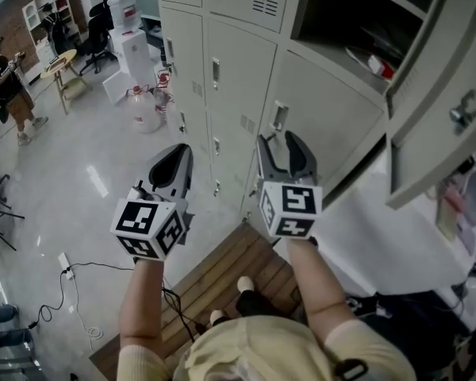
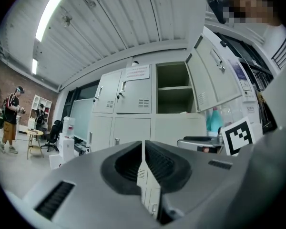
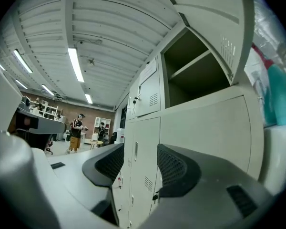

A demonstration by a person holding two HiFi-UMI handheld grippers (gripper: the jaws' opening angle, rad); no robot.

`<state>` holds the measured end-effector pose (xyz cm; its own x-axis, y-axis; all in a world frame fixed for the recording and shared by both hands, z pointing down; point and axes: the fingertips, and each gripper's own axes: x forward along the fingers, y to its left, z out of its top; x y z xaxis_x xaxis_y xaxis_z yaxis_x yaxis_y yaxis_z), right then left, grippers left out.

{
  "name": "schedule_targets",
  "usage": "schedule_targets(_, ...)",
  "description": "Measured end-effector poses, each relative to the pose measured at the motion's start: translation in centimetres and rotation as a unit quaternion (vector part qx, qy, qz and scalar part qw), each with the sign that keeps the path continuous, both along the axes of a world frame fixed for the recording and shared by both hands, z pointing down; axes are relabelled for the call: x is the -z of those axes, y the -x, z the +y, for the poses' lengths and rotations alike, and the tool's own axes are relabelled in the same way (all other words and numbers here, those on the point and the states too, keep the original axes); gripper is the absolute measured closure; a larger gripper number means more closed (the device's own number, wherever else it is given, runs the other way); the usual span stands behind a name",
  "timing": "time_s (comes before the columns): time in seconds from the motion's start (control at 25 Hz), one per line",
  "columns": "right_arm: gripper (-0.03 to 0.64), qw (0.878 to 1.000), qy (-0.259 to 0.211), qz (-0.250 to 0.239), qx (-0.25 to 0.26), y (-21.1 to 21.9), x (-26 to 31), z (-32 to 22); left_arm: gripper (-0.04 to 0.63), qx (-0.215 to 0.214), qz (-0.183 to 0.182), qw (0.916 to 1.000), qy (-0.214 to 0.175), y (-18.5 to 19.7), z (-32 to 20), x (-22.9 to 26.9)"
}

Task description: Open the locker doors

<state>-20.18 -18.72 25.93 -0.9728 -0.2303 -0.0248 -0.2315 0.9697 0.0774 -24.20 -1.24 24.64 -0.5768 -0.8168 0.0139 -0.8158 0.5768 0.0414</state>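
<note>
A bank of pale grey lockers [image 1: 222, 62] stands ahead of me. One upper door [image 1: 436, 78] hangs open on a compartment [image 1: 357, 14] with a small red and white item [image 1: 378, 63] on its shelf. Below it a closed door [image 1: 333, 133] carries a metal handle [image 1: 279, 115]. My right gripper [image 1: 282, 143] is open, empty, just below that handle. My left gripper [image 1: 178, 151] is shut on nothing, held left of the right one, clear of the lockers. In the right gripper view the gripper [image 3: 140, 163] faces the closed door [image 3: 205, 123]. The left gripper [image 2: 143, 149] faces the lockers from further back.
A wooden slat platform [image 1: 222, 284] lies at the lockers' foot. A water jug [image 1: 143, 109] and white boxes [image 1: 131, 42] stand on the floor to the left. A cable [image 1: 63, 272] trails across the floor. A person [image 1: 8, 86] stands by a small table [image 1: 59, 66]. Cluttered shelves [image 1: 452, 205] are at right.
</note>
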Motion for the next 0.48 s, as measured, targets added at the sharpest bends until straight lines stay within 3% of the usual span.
schedule_targets(0.48,0.4,0.998,0.034,0.029,-0.039,6.9,-6.0,-5.4,0.589,-0.007,0.024,0.9996,0.009,5.0,-4.5,-4.2)
